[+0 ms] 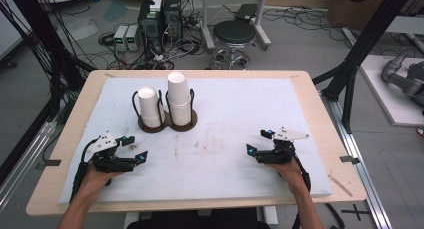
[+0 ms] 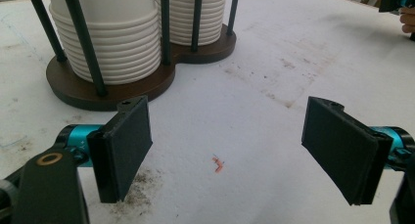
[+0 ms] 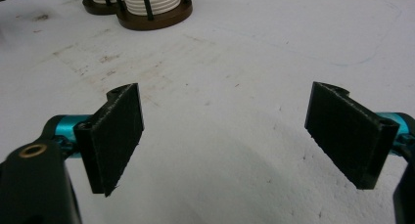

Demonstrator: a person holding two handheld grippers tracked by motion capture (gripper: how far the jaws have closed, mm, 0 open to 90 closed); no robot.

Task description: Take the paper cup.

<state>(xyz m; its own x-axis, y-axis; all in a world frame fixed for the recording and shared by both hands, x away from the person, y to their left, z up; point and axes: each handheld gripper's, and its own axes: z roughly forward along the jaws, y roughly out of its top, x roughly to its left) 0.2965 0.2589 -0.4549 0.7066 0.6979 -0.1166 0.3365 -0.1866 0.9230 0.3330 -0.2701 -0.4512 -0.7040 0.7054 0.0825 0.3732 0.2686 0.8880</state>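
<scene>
Left gripper [image 1: 134, 148] jaws wide, empty | two stacks of ribbed white paper cups [image 2: 115, 43] in dark round-based wire holder [image 2: 73, 89] just beyond jaws, toward its left jaw | right gripper [image 1: 260, 141] jaws wide, empty, well apart from holder | white foam board [image 1: 225, 154] beneath

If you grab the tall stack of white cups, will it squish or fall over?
The taller cup stack looks like thin paper, so probably light and squashable. It rises well above the holder, so pushed near its top it may lean, though the black rods should steady it.
</scene>
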